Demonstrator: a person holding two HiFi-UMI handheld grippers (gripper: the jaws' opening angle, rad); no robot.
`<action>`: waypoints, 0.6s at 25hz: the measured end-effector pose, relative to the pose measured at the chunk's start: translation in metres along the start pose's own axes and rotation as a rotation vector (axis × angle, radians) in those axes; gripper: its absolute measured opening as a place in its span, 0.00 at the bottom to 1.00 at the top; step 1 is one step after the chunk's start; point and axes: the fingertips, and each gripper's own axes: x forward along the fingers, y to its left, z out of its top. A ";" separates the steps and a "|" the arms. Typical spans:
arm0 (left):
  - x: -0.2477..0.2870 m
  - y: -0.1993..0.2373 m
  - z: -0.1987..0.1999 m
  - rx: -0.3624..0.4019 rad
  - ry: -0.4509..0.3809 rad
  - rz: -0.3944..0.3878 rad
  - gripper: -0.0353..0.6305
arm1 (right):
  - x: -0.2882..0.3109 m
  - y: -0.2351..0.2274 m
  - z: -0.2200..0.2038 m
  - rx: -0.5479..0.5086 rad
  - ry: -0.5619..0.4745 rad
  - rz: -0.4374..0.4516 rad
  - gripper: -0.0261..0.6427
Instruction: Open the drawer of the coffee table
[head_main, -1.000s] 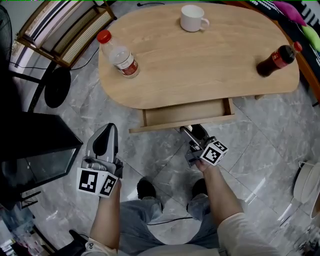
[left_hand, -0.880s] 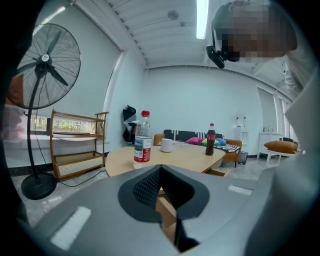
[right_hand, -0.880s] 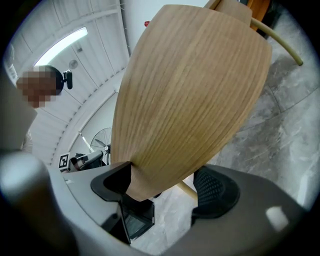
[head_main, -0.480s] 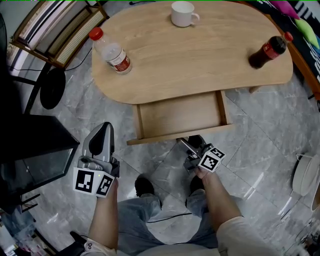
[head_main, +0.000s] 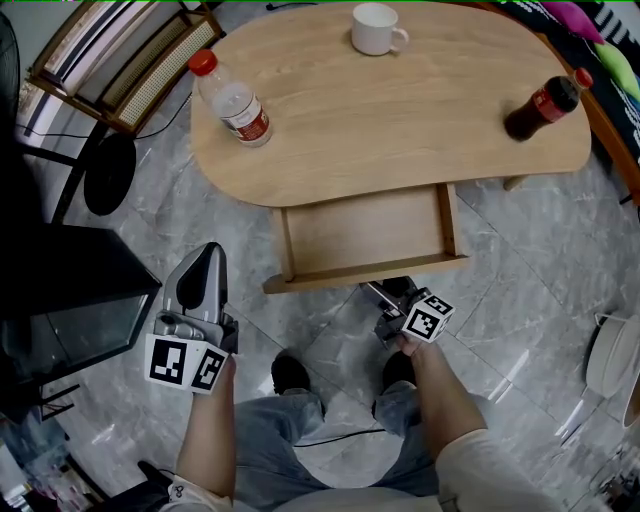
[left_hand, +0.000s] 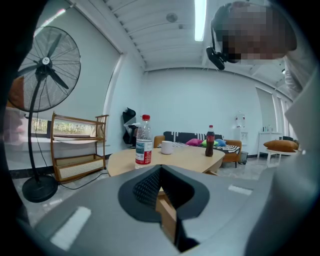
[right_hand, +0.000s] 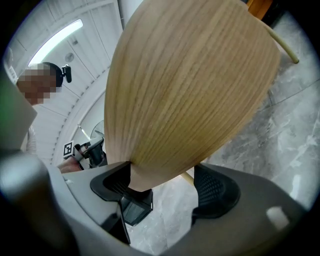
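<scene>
- Surroundings: the coffee table (head_main: 400, 120) carries a clear water bottle (head_main: 232, 100) with a red cap at its left end. A white mug (head_main: 377, 28) stands at the far edge and a dark cola bottle (head_main: 540, 106) at the right end.
- All three stand well apart on the top, back from the drawer opening.
- A wooden rack (head_main: 130, 55) with woven shelves stands beyond the table's left end. A fan's round black base (head_main: 110, 175) is beside the rack, and a black cabinet (head_main: 70, 290) lies further left.
- The person's shoes (head_main: 292, 375) are on the floor near the drawer front.
- Task item: the drawer (head_main: 360, 232) sits under the near edge of the table, right of centre. It is pulled well out, showing a bare shallow tray.
- Right gripper (head_main: 388, 288): its jaws stand moderately apart at the drawer's front panel (right_hand: 185, 90). The panel's edge lies between them, against one pad, while the other pad stands off it.
- Left gripper (head_main: 212, 250): it is held to the left of the drawer, touching nothing, with the jaw tips together and nothing in them.
- Materials: table and drawer are light wood with a straight grain. The top is a rounded oval and the drawer is rectangular with thin side walls.
- The floor (head_main: 520, 270) is glossy grey marble-pattern tile.
</scene>
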 end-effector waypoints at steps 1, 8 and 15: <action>0.000 0.000 0.000 0.000 0.001 0.001 0.05 | -0.001 -0.002 -0.001 -0.003 -0.002 -0.003 0.63; -0.002 -0.001 0.000 -0.004 0.005 0.007 0.05 | -0.005 -0.002 -0.002 0.006 0.024 -0.025 0.62; -0.010 -0.015 0.041 -0.041 0.026 0.003 0.05 | -0.053 0.048 -0.002 -0.052 0.171 -0.056 0.61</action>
